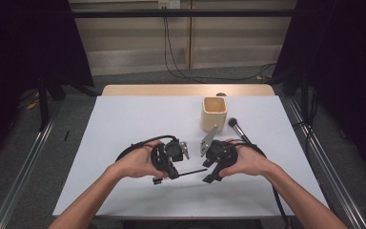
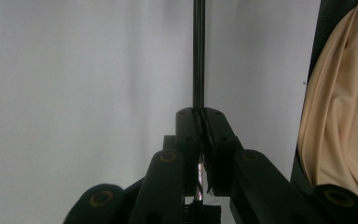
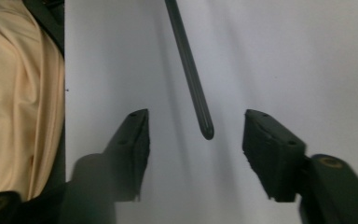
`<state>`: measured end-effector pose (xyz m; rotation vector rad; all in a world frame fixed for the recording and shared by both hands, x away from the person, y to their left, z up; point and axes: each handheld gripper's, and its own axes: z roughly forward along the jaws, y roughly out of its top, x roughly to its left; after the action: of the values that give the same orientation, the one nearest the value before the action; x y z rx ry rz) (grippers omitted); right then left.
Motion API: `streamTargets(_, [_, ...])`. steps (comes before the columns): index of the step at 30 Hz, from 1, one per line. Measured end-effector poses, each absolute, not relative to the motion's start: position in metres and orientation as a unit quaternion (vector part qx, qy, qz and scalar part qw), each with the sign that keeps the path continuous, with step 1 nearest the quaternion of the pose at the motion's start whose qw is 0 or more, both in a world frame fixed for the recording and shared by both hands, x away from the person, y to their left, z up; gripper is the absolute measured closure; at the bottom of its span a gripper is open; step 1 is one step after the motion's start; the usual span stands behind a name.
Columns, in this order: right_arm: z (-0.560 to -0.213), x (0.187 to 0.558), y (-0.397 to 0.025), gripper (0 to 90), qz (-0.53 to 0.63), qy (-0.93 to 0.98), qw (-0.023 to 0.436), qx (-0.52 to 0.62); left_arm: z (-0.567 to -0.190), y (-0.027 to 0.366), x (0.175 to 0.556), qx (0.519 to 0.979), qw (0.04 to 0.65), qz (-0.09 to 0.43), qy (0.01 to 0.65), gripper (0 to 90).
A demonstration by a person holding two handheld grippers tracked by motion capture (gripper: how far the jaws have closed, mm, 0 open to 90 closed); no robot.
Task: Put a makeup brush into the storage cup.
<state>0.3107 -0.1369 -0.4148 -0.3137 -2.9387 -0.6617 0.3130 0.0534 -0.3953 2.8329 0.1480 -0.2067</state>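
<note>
While the left hand-held gripper (image 1: 180, 174) lay low over the near middle of the white surface (image 1: 124, 124), its jaws were pinched tight on a thin black rod (image 1: 192, 172), which looked like a brush handle. In the left gripper view the rod (image 2: 198, 51) ran straight away from the closed jaws over the surface. In the high view it pointed right, toward the right hand-held gripper (image 1: 207, 174), just beside it. That gripper's jaws stood wide apart, holding nothing, and in the right gripper view the rod's free tip (image 3: 207, 132) hung between them, touching neither. Farther off, right of centre, a wooden cup (image 1: 214, 113) stood upright, and a makeup brush (image 1: 238, 128) lay on the surface just to its right.
</note>
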Motion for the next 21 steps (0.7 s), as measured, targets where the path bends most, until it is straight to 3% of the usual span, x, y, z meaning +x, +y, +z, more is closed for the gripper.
streamTargets(12, [-0.4141,0.3109,-0.1331,67.3,-0.228,-0.968,0.06,-0.089,-0.3982,0.0501,0.3104,0.985,0.151,-0.069,0.037,85.7])
streamTargets(21, [-0.4167,0.3083,-0.1282,74.2,-0.23,-0.968,0.072,-0.075,-0.4013,0.0492,0.3098,0.985,0.151,-0.073,0.029,85.7])
